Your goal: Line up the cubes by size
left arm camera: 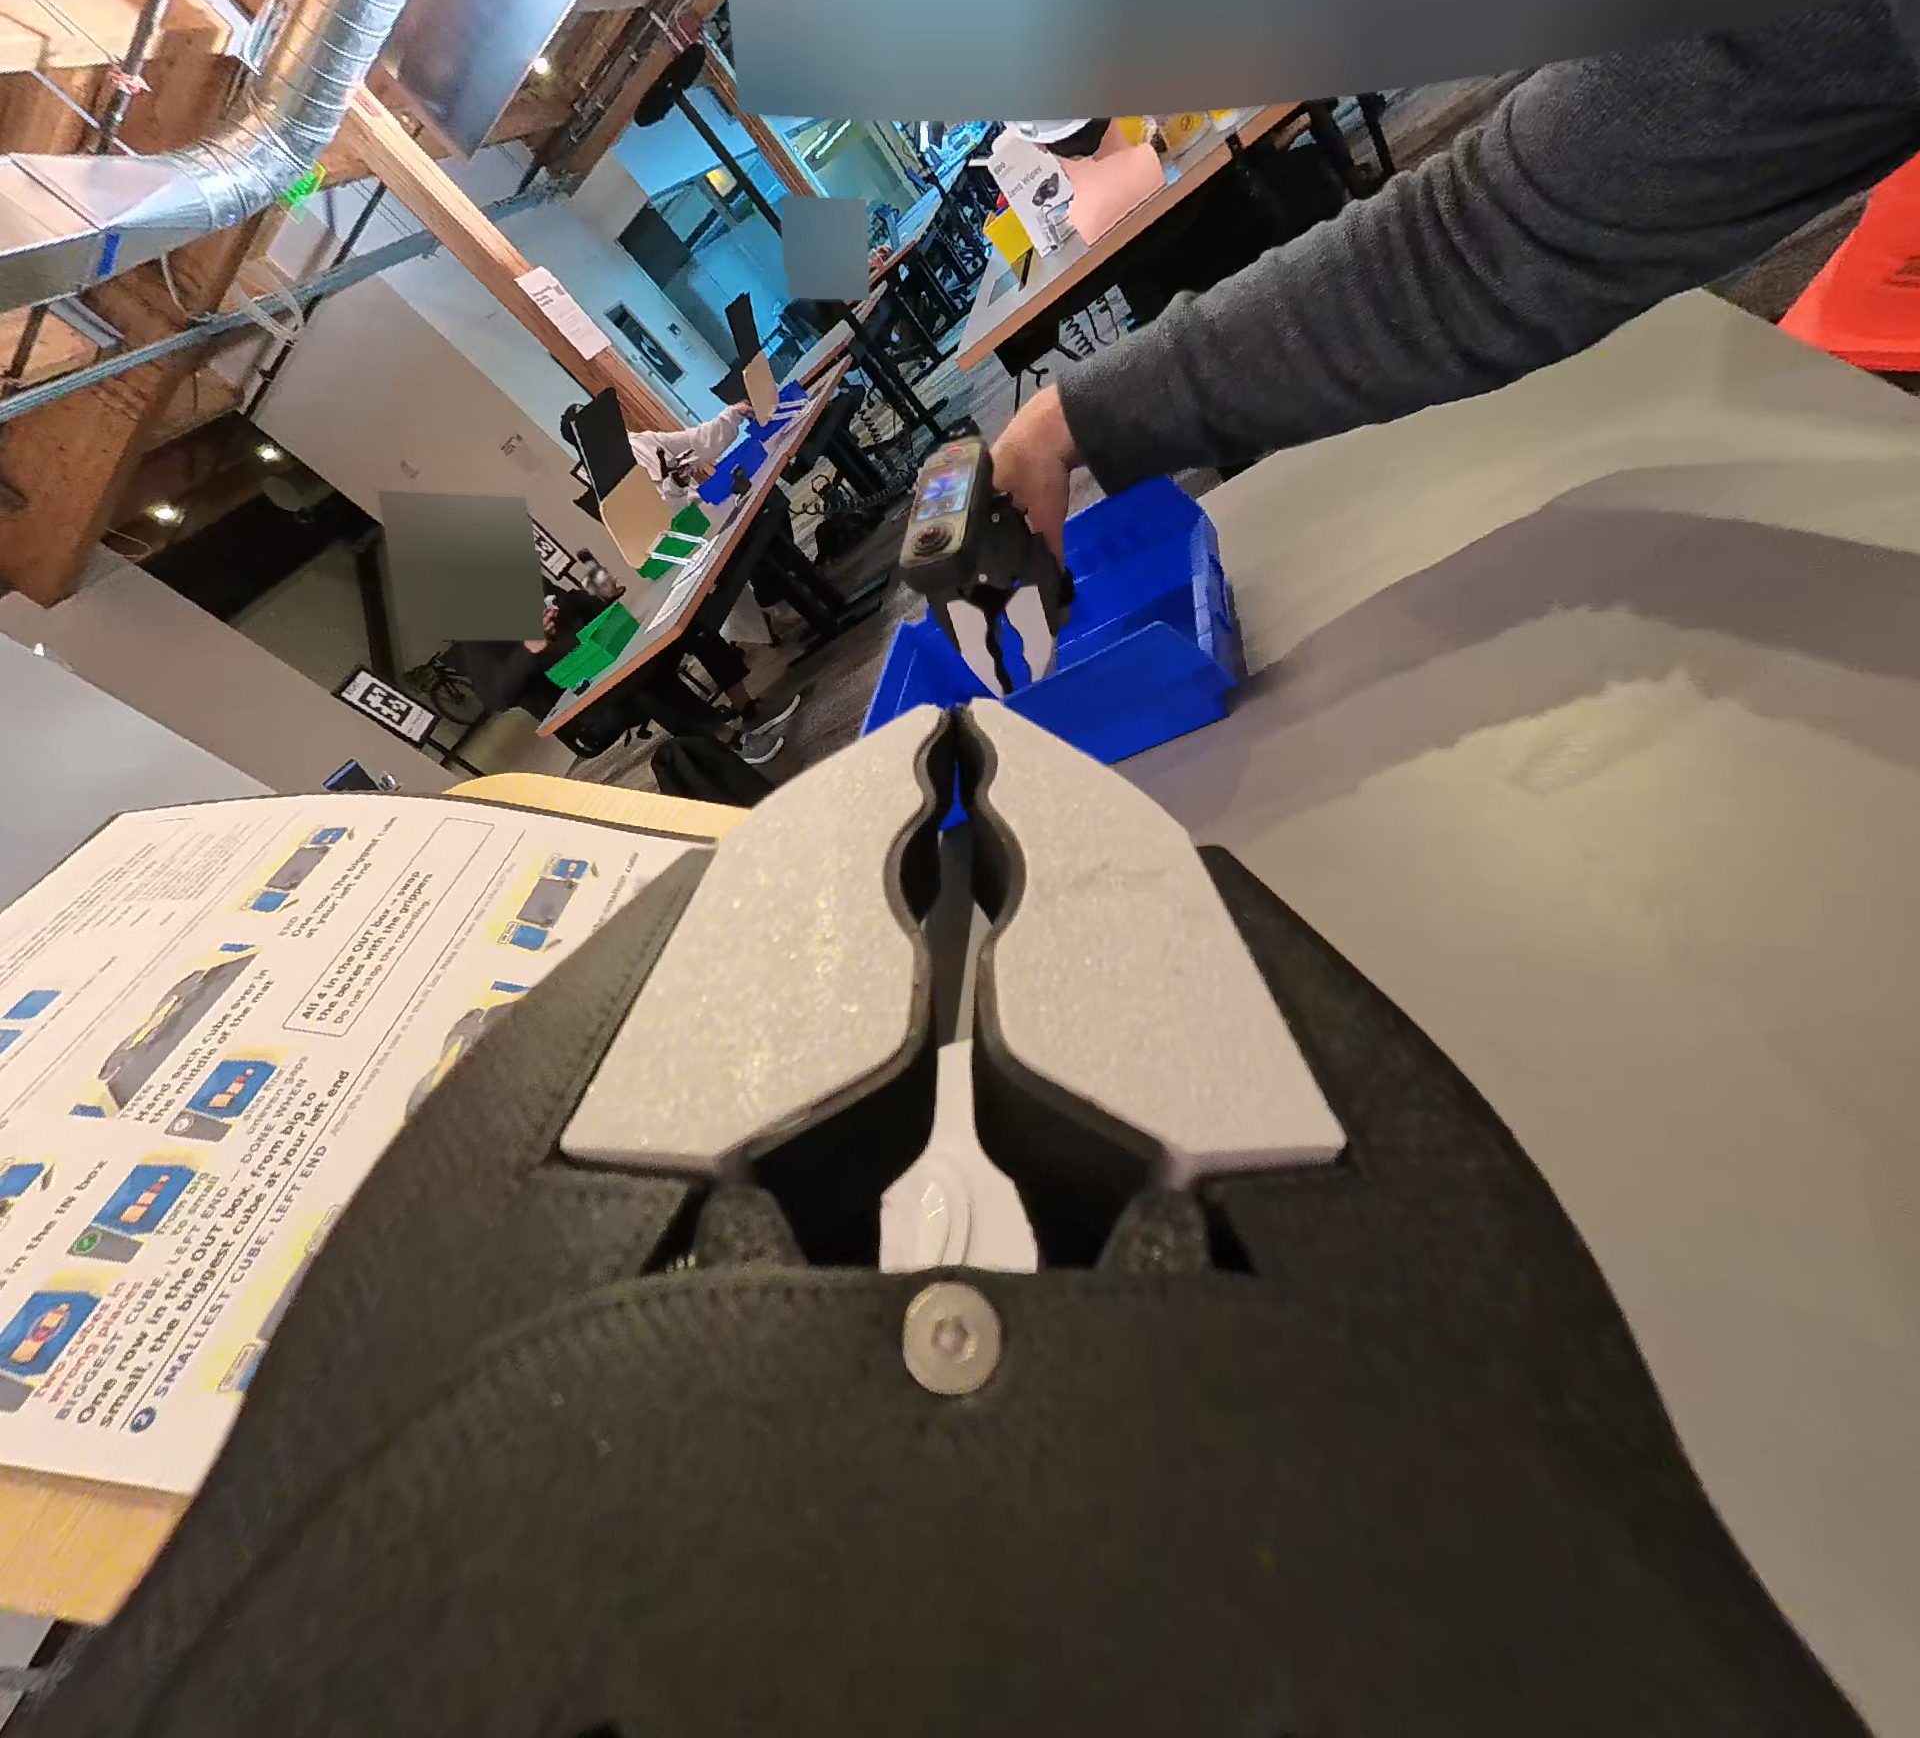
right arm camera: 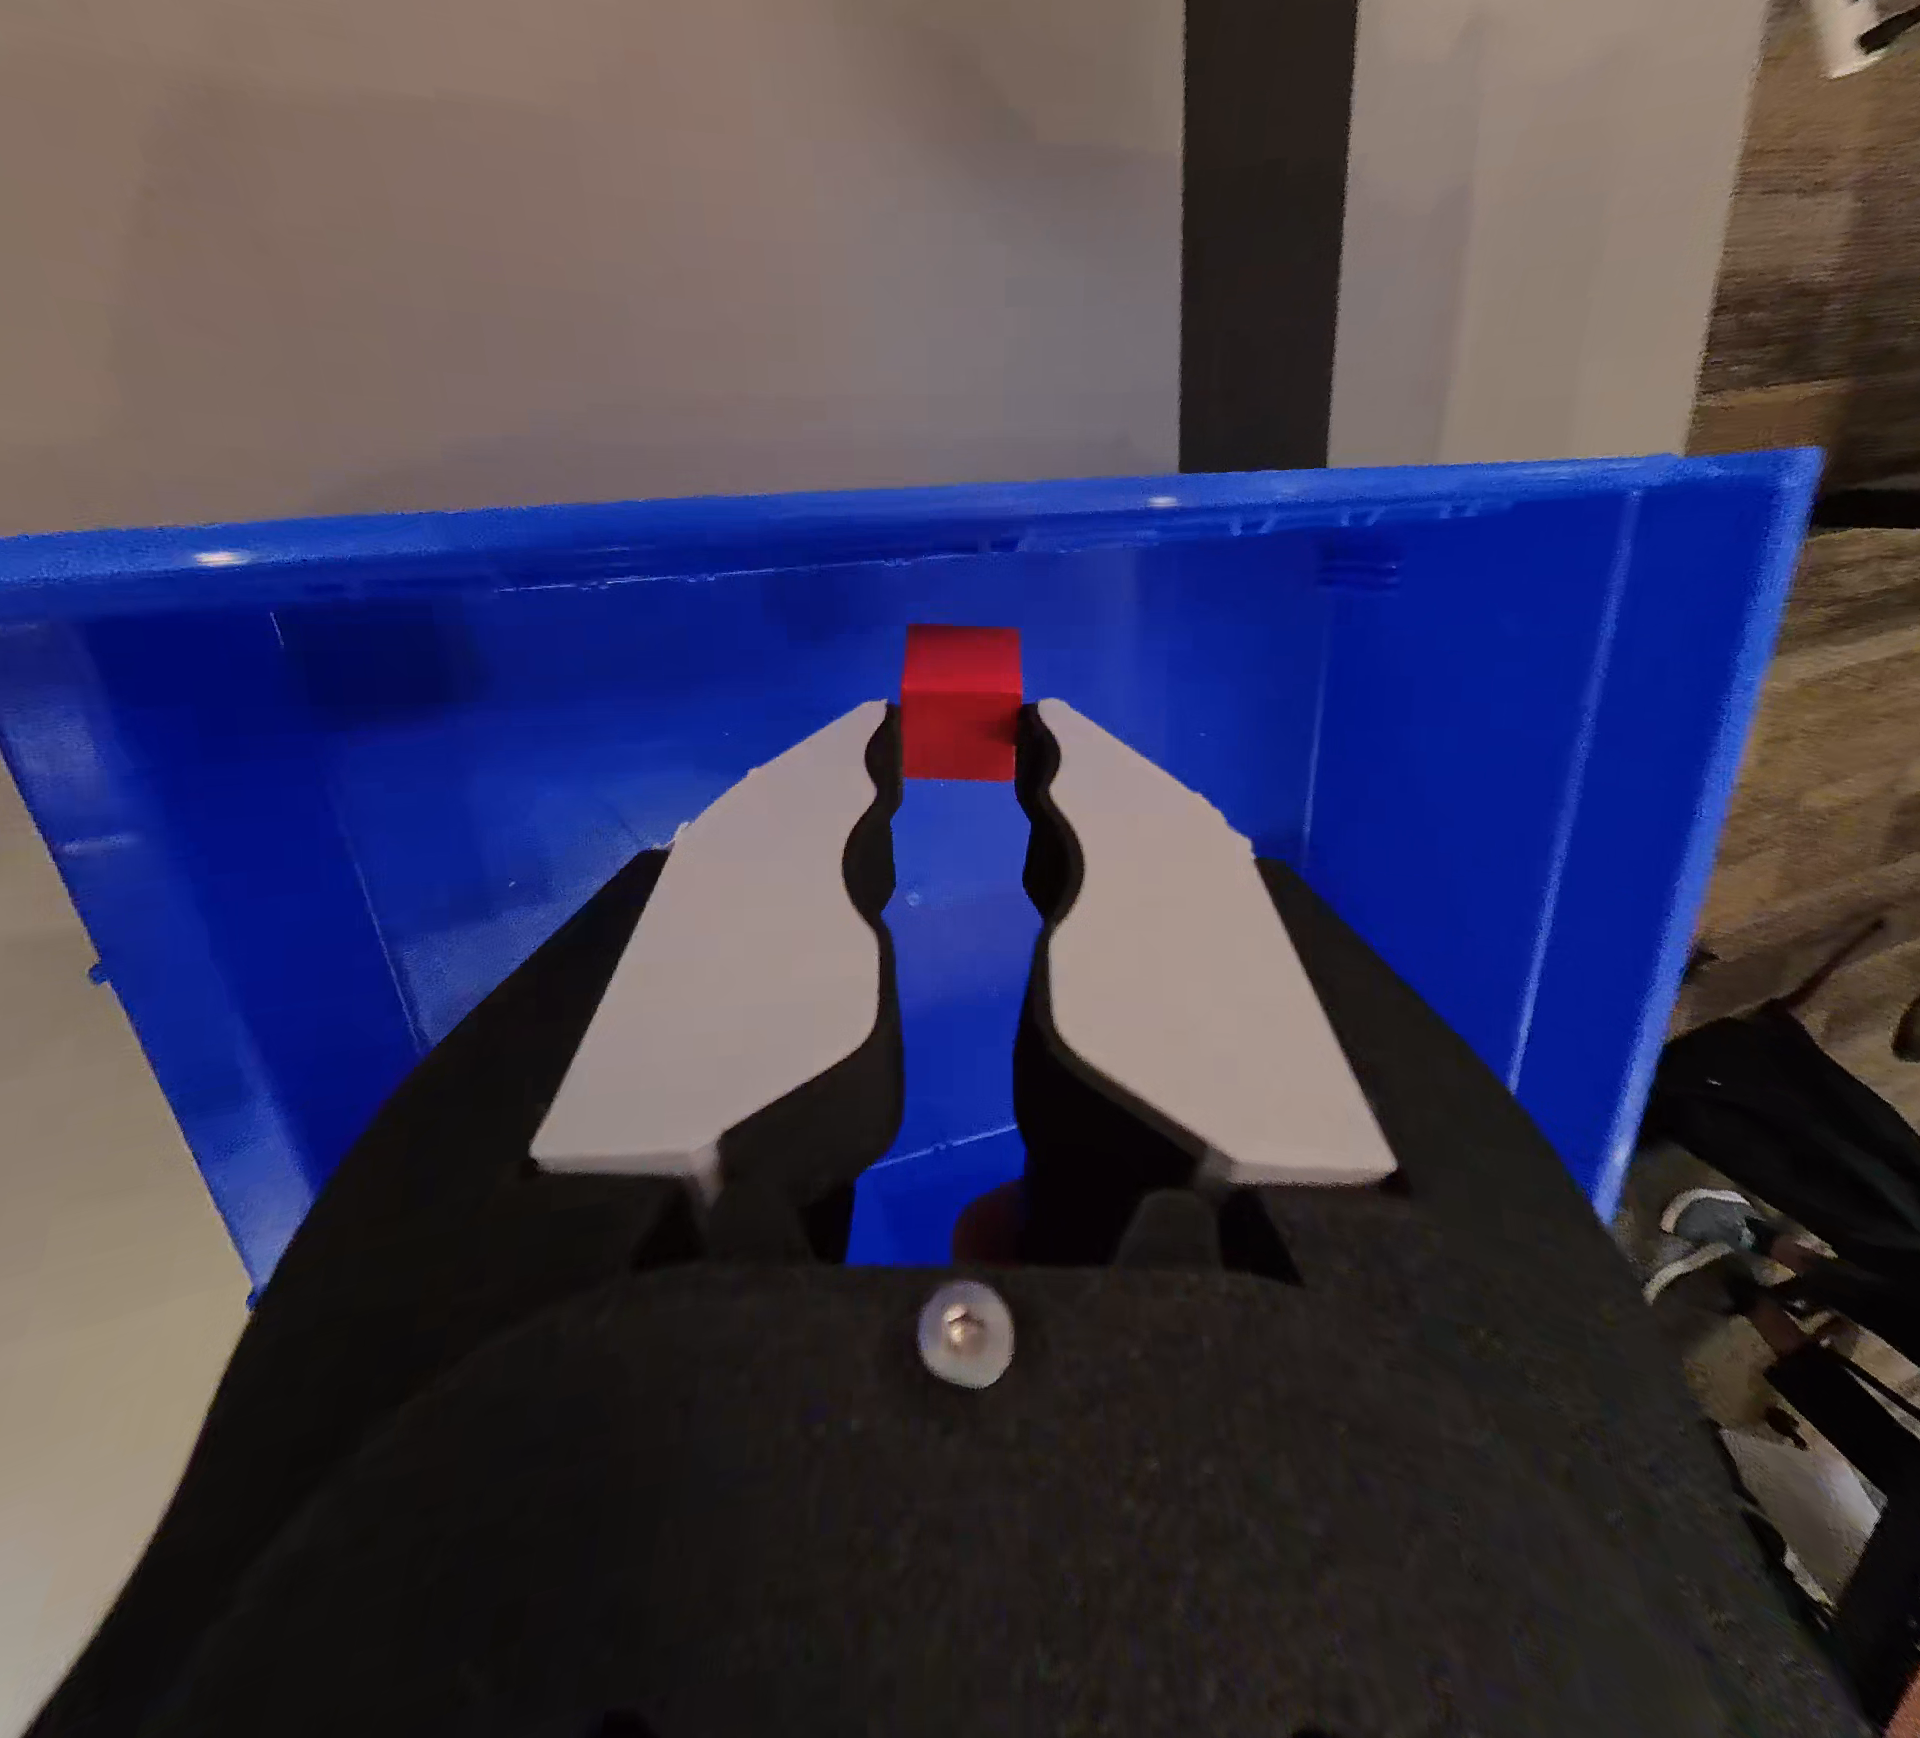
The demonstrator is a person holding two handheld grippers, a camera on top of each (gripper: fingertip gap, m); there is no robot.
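In the right wrist view my right gripper (right arm camera: pixel 958 722) is shut on a small red cube (right arm camera: pixel 958 701), both pads pressed against its sides, inside a blue bin (right arm camera: pixel 1455 753). In the left wrist view my left gripper (left arm camera: pixel 954 724) is shut with nothing between its fingers, raised above the grey table (left arm camera: pixel 1558 857). That view also shows the right gripper (left arm camera: pixel 1003 639) farther off, held by a hand with a grey sleeve (left arm camera: pixel 1455 286), its fingers pointing down into the blue bins (left arm camera: pixel 1132 649). The cube is hidden in that view.
A printed instruction sheet (left arm camera: pixel 208 1065) on a wooden board lies left of my left gripper. A second blue bin stands against the first. A grey wall and a dark post (right arm camera: pixel 1268 130) rise behind the bin. An orange object (left arm camera: pixel 1870 286) sits at the table's far right.
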